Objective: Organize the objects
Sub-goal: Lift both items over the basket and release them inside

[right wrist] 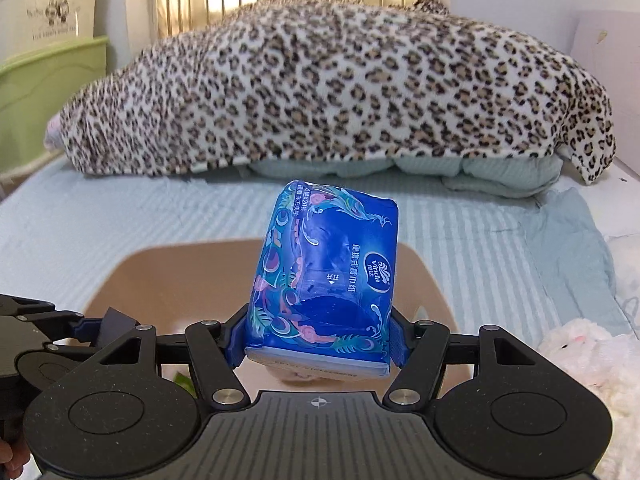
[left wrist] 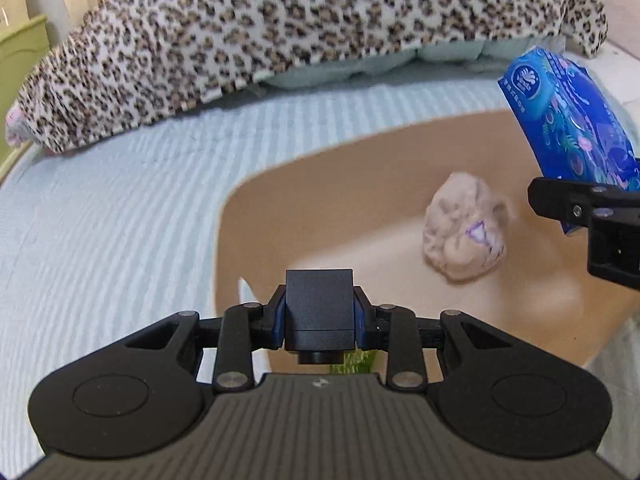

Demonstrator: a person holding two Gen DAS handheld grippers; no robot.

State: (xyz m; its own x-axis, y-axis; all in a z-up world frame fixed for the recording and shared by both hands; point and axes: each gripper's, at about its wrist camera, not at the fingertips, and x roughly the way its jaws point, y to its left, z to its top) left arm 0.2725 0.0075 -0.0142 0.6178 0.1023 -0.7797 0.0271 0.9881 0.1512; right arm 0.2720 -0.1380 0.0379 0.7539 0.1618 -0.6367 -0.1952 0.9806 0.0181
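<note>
Your left gripper (left wrist: 320, 316): clamped on a black block (left wrist: 319, 308). Your right gripper (right wrist: 318, 336): holding blue tissue pack (right wrist: 326, 280) over tan bin (left wrist: 320, 200) containing crumpled wad (left wrist: 466, 226).

The blue tissue pack (right wrist: 324, 280) carries the brand "Vinda" in white beside a white fan-shaped logo, with a line of Chinese characters next to it. Along its far left edge runs small print reading "4" and "x20" among more Chinese characters. The cream cabinet (right wrist: 48, 4) at far left bears lettering too blurred to read.
</note>
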